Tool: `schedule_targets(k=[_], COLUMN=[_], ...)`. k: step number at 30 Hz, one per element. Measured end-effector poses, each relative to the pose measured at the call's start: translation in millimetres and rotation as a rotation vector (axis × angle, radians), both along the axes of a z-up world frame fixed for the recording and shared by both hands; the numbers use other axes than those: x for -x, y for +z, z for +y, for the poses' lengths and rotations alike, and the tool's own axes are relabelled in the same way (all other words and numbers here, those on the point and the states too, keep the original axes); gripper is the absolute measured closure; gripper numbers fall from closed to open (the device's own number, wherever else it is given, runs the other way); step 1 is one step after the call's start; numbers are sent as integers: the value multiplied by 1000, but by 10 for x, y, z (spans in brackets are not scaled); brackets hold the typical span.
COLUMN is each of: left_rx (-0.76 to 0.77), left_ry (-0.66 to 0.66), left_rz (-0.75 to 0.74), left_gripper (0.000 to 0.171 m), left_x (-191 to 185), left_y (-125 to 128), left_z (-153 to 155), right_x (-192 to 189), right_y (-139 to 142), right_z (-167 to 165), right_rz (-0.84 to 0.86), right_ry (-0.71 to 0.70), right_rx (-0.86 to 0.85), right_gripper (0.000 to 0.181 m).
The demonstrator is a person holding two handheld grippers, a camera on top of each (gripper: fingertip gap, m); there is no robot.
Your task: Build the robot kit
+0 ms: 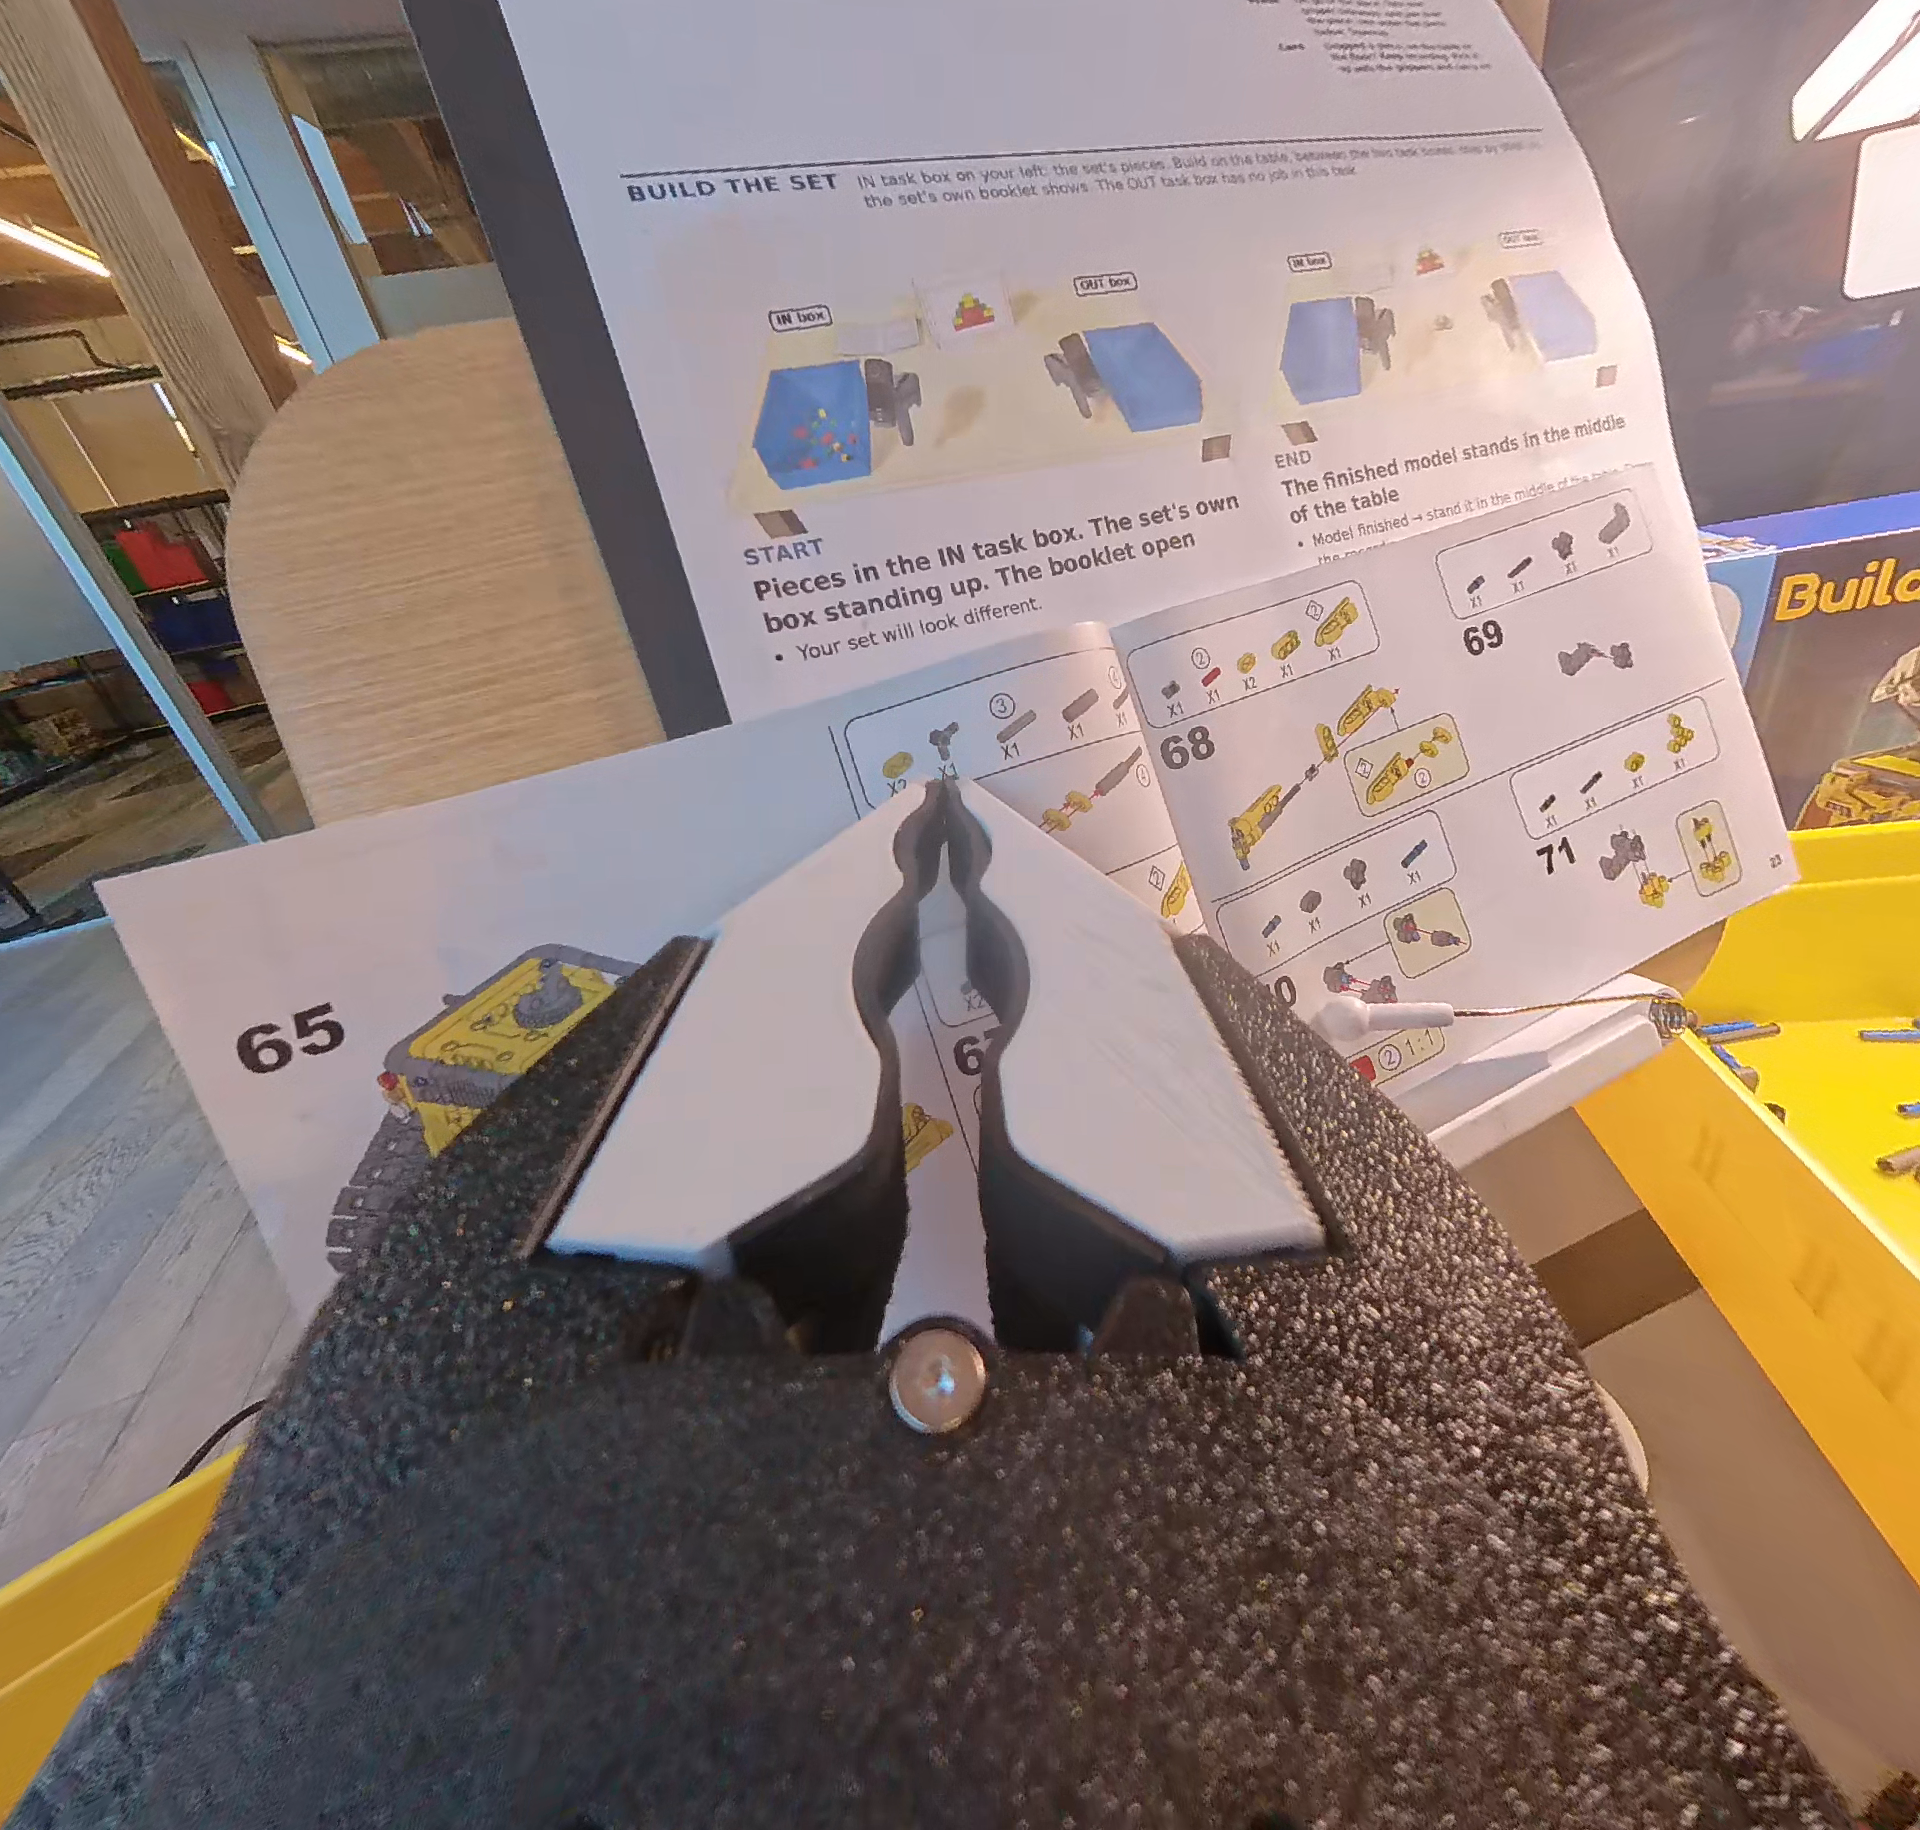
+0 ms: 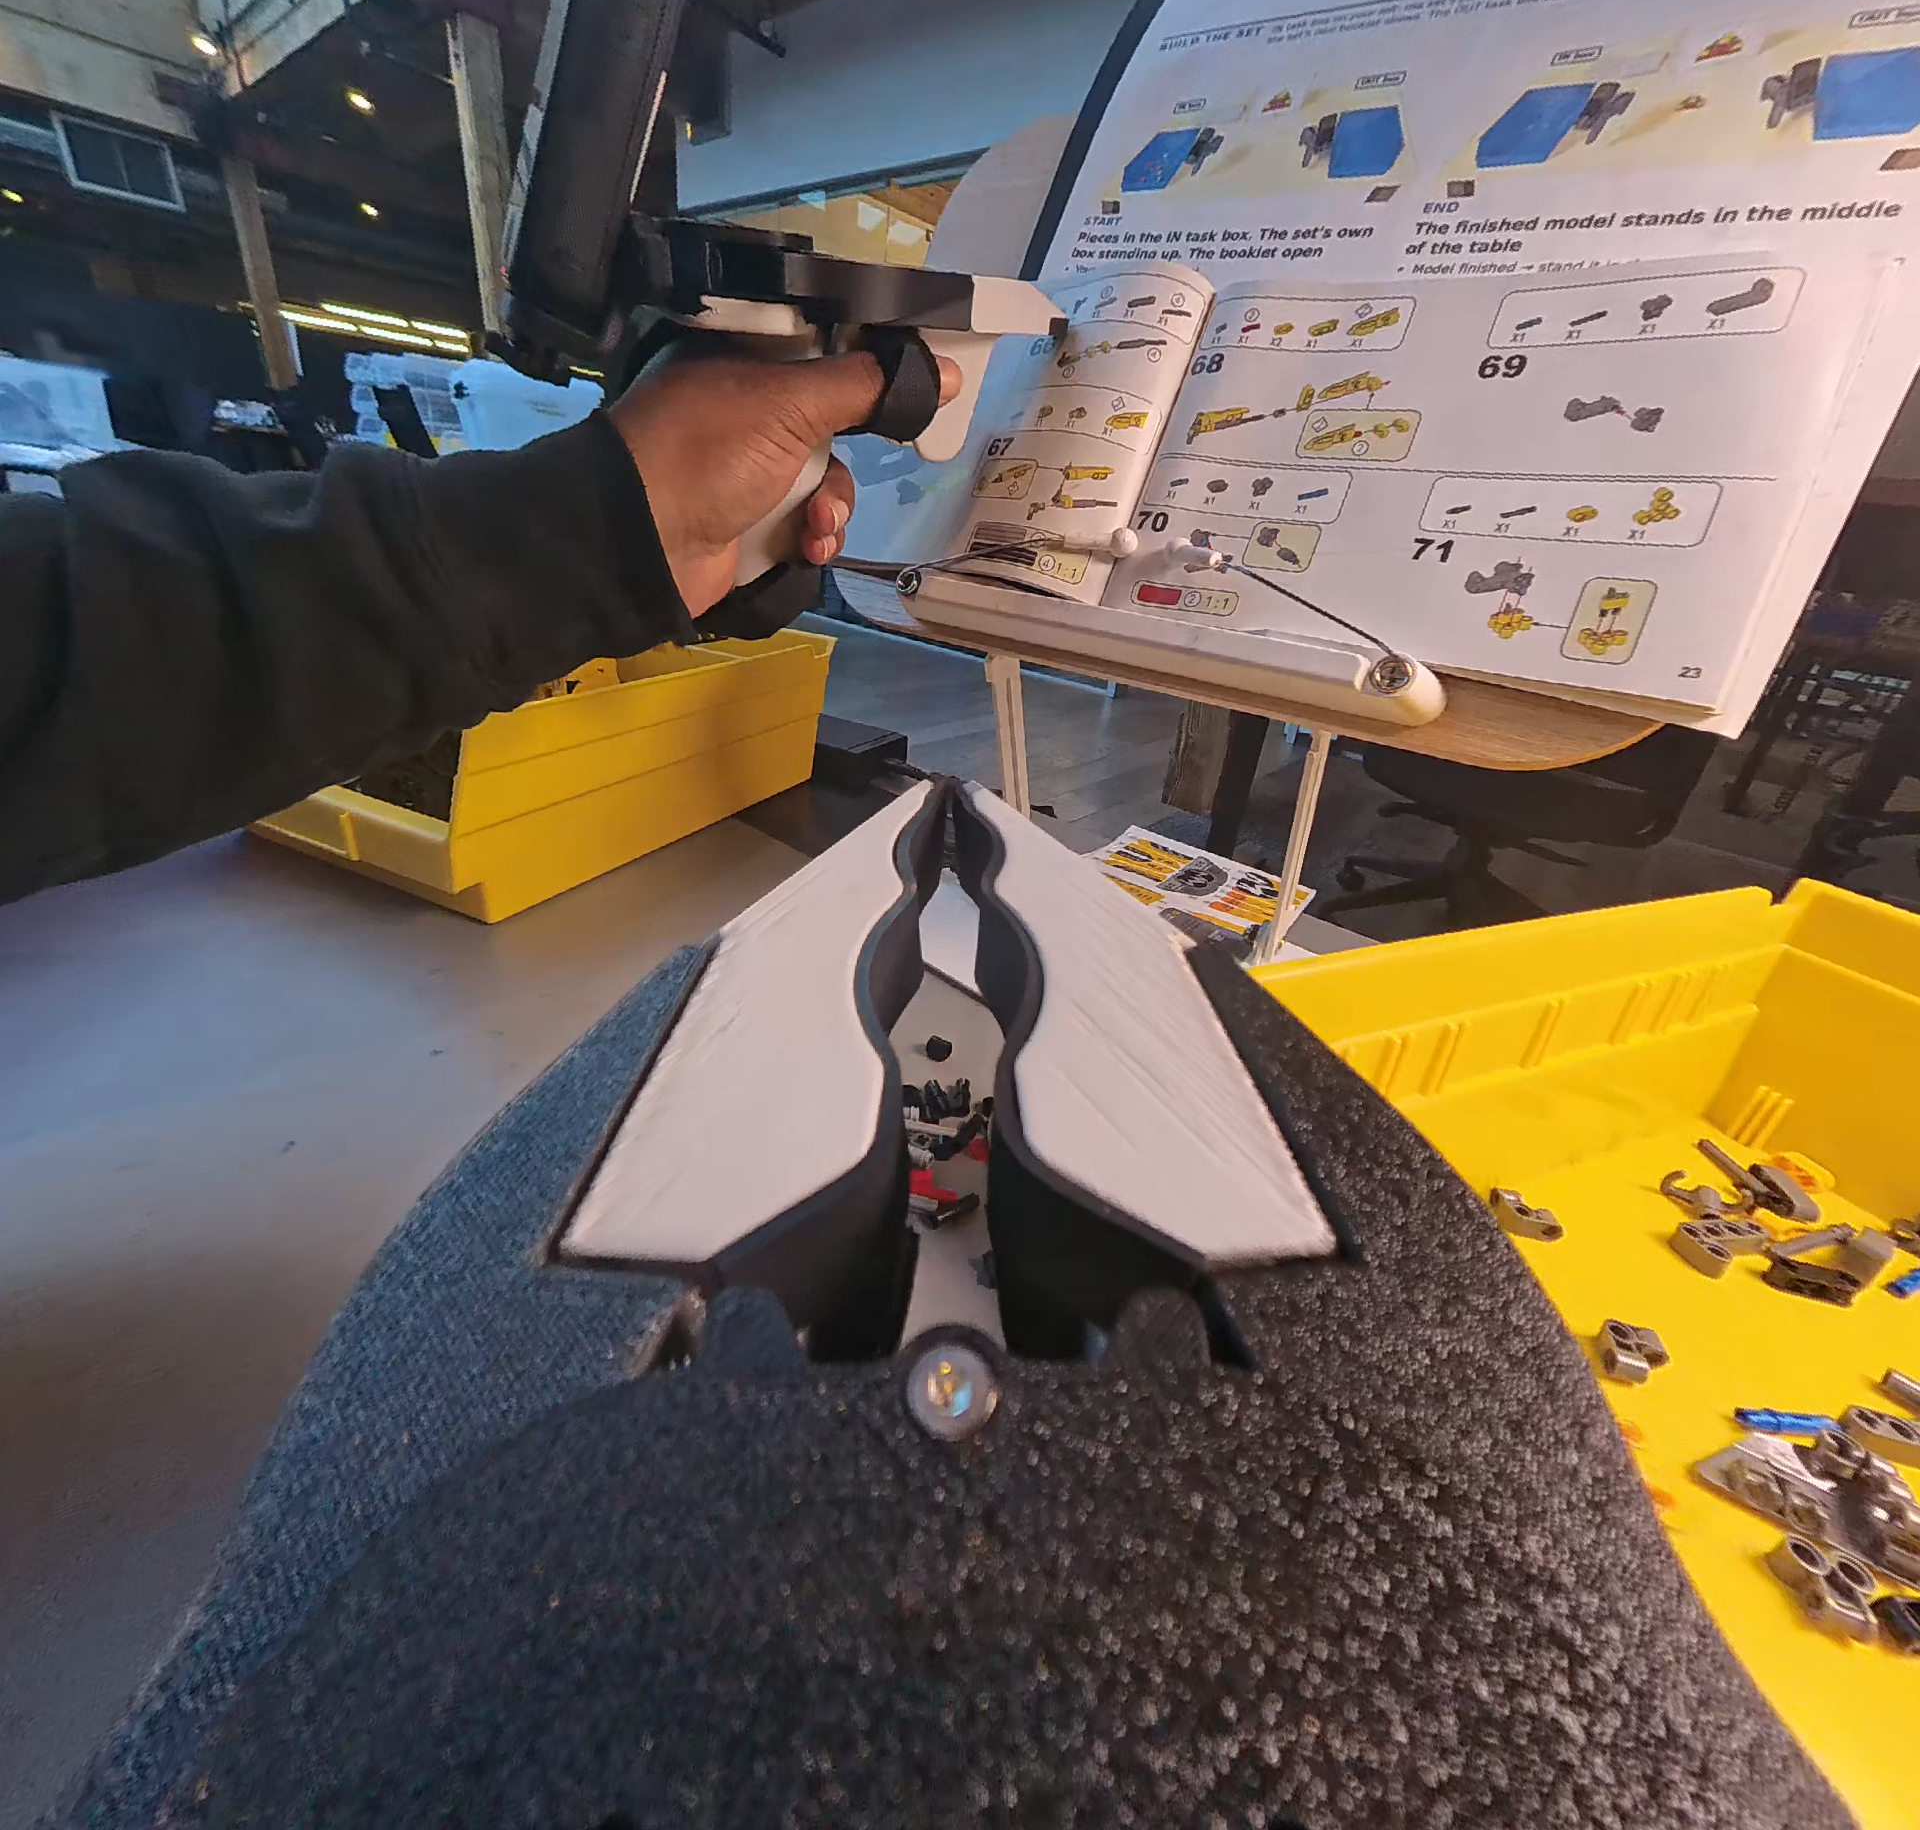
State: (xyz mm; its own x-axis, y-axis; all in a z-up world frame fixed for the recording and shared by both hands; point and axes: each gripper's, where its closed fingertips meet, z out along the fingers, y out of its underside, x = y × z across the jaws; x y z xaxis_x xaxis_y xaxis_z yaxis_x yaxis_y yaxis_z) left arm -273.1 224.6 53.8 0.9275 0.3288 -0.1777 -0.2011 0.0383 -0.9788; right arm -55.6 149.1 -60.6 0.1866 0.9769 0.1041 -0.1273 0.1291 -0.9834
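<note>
**A:** Right, left gripper (image 1: 945,793). State?

**B:** Clenched. Fingertips meet at the top edge of a booklet page (image 1: 499,907), the one with the drawing of a yellow vehicle. Looks pinched between the tips, though the paper edge is lost behind them, so I hedge that.

**A:** Lie of the page?

**B:** It spreads leftward and down from the tips. The booklet (image 1: 1455,762) stays open to the right, propped on a white stand (image 2: 1174,653) with a cord across its lower pages. A large printed sheet (image 1: 1039,274) hangs behind.

**A:** Holder?

**B:** The right wrist view shows a person's hand (image 2: 748,471) on the grip, held level, nose against the booklet's left half.

**A:** Right gripper (image 2: 945,793)?

**B:** Closed on nothing. Low over the grey table (image 2: 260,1053), well apart from the booklet and below it. Small black and red pieces (image 2: 940,1146) show between its fingers.

**A:** Around it?

**B:** Yellow bin (image 2: 1558,1011) of grey parts just right, sticker sheet (image 2: 1195,876) ahead, second yellow bin (image 2: 644,772) to the left.
</note>
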Motion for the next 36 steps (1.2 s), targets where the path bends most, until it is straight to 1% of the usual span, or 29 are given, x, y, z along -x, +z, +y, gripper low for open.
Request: schedule_targets(k=[17, 19, 22, 23, 24, 25, 27, 29, 31, 32, 33, 34, 36], left_rx=[1, -2, 4, 29, 81, 153, 338, 540, 731, 803, 846, 867, 889], left_ry=[-26, -42, -113, -150, -196, -241, -346, -460, -531, -542, -543, -548, -558], left_rz=[14, 7, -5, -11, -19, -30, -69, -140, -194, -199, -197, -202, -207], left_gripper=[171, 171, 167, 164, 161, 155, 151, 147, 143, 143, 144, 147, 150], left_x=[-147, -183, -381, -482, -597, -711, -946, -1192, -1375, -1424, -1454, -1492, -1549], left_y=[7, 8, -51, -133, -275, -469, -976, -1547, -2089, -2302, -2455, -2552, -2653], left_z=[51, 10, -155, -226, -298, -376, -581, -836, -1059, -1134, -1172, -1185, -1160], right_x=[9, 4, -1, -8, -21, -39, -74, -99, -97, -91, -85, -85, -108], right_y=[-32, -47, -134, -165, -170, -159, -131, -102, -100, -103, -105, -104, -87], right_z=[6, 40, 156, 201, 234, 269, 341, 388, 413, 415, 411, 404, 389], right_rz=[-12, -22, -78, -96, -100, -99, -104, -100, -101, -102, -107, -111, -118], right_ry=[5, -9, -46, -55, -59, -66, -84, -86, -78, -71, -67, -66, -69], right_rx=[4, 9, 37, 58, 74, 83, 84, 90, 110, 121, 126, 123, 102], right_gripper=[179, 179, 178, 177, 177, 177, 177, 176, 176, 176, 175, 174, 174])
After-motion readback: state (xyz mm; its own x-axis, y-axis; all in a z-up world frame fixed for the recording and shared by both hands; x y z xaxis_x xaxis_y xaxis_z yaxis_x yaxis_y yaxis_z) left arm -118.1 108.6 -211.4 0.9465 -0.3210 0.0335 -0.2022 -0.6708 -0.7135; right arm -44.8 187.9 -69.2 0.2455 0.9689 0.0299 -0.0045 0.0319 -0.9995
